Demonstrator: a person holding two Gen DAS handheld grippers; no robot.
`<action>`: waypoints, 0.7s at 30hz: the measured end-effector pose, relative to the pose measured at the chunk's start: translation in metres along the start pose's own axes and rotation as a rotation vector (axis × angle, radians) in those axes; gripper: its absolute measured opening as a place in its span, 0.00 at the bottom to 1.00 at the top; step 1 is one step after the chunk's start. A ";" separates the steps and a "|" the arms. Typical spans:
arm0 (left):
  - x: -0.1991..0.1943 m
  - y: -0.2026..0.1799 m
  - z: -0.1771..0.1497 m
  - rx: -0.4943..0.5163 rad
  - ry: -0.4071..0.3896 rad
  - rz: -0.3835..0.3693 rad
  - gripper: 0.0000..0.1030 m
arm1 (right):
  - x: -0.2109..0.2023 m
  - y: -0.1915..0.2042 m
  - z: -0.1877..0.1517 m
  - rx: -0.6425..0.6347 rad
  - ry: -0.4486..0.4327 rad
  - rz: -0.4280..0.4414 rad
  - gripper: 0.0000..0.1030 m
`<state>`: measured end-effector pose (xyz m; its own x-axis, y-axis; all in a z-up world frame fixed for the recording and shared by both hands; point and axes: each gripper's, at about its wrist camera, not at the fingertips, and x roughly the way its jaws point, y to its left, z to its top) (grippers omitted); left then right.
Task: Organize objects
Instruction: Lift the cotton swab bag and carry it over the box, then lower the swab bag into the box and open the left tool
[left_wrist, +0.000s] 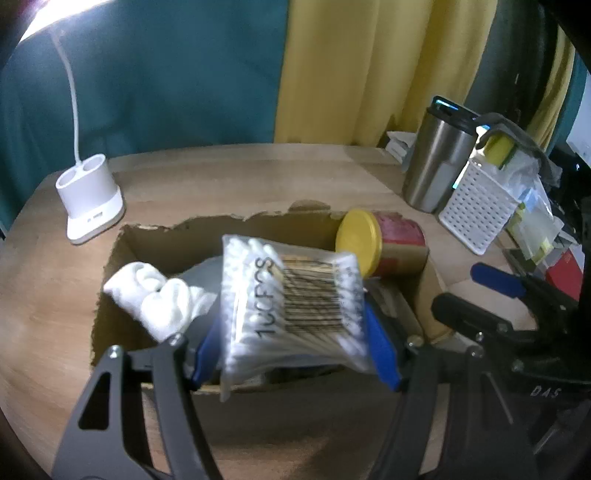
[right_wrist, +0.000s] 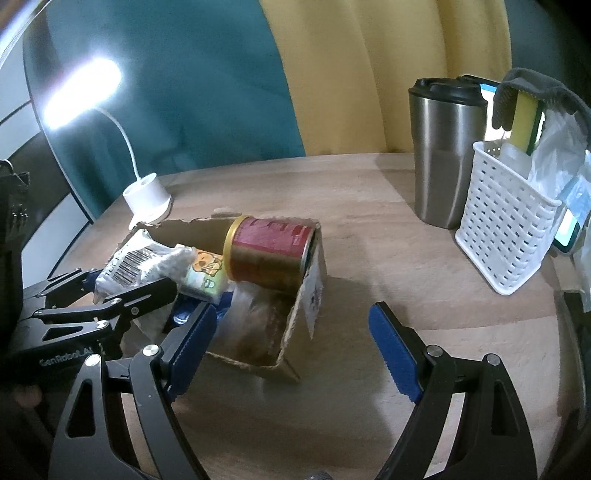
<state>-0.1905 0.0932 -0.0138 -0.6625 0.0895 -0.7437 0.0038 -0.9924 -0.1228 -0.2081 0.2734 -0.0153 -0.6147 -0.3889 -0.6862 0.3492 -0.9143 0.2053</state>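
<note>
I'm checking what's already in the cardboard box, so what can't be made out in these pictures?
- Floor of the torn cardboard box, left wrist view: covered by the clear bag of cotton swabs in the left gripper.
- Red can with yellow lid, both views: label blurred.
- White perforated basket, right wrist view: contents run off the right edge.

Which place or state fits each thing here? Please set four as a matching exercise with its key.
Things:
1. cotton swab bag
2. red can
3. steel tumbler
4. yellow sponge

Places or states:
A. standing in the white basket
B. lying on its side in the cardboard box
C. clamped in the left tool
D. upright beside the basket

Pairs: 1-C, 2-B, 3-D, 4-A
</note>
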 end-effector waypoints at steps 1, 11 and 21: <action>0.002 -0.001 0.000 0.000 0.003 0.000 0.67 | 0.001 -0.001 0.000 -0.001 0.001 0.000 0.84; 0.021 -0.006 -0.003 -0.011 0.058 -0.005 0.68 | 0.000 -0.007 0.001 0.006 -0.003 -0.013 0.84; 0.006 -0.006 -0.006 0.010 0.026 -0.006 0.88 | -0.007 -0.003 0.001 0.007 -0.005 -0.029 0.84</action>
<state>-0.1905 0.1004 -0.0215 -0.6427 0.0971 -0.7599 -0.0077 -0.9927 -0.1204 -0.2062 0.2787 -0.0105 -0.6278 -0.3629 -0.6886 0.3266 -0.9258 0.1901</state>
